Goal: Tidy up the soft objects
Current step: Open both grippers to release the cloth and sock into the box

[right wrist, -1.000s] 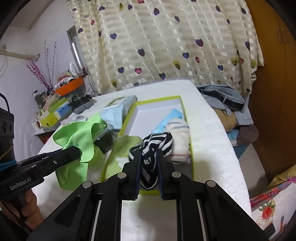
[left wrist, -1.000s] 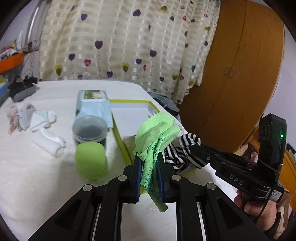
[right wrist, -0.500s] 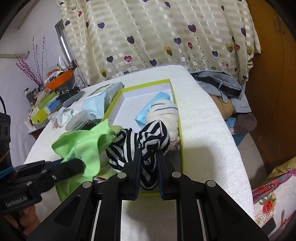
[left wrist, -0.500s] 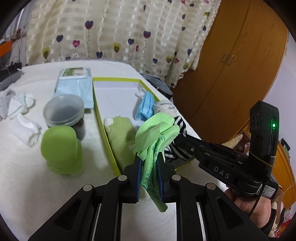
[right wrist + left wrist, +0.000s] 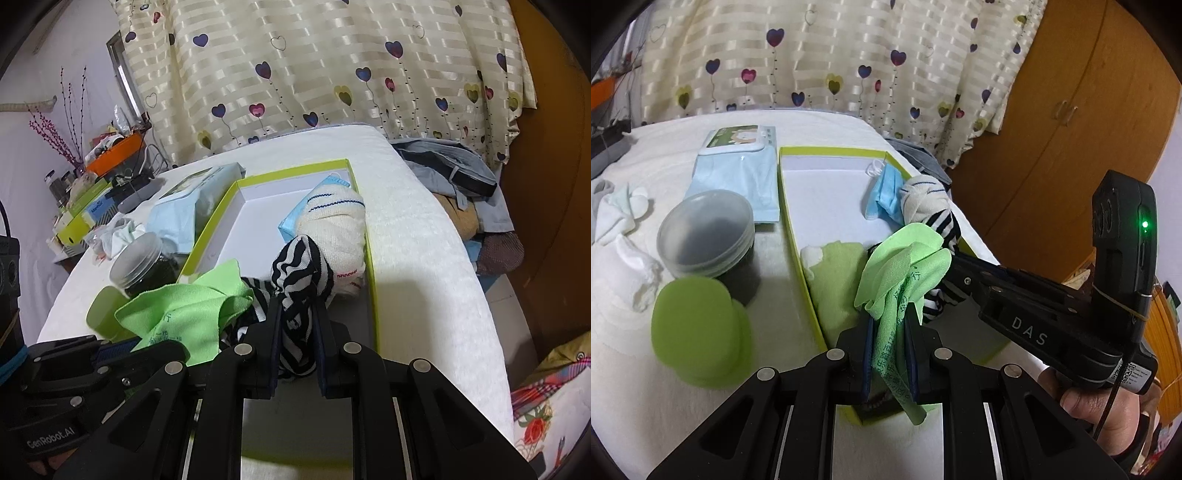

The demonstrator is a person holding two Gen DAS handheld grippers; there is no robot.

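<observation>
Both grippers are loaded up right over the near end of the box [image 5: 798, 206], the shallow white one with the lime-green rim sitting on the white-covered worktop [image 5: 665, 398]. The left gripper [image 5: 889, 354] has its jaws clenched on a bright green cloth [image 5: 905, 266]; the cloth bunches up above the pads and a printed strip of it hangs down below them. The right gripper [image 5: 297, 354] has its jaws clamped on a black-and-white striped sock [image 5: 301, 273], which pokes up between the pads and spills out to the left, touching the green cloth. The two grippers sit side by side, the right one coming in from the right edge of the left wrist view with a hand [image 5: 1108, 410] on its handle.

Already in the box: a blue face mask [image 5: 886, 192] at the far right, a rolled cream sock [image 5: 336, 229] with thin dark stripes just beside it against the right wall, and a pale green cloth [image 5: 836, 280] with a bit of white at its corner at the near left.

Outside the box, on its left: a pack of wipes [image 5: 738, 170], a clear-lidded jar [image 5: 705, 232], a green cup [image 5: 694, 328] and a few white socks [image 5: 624, 236] near the left edge.
</observation>
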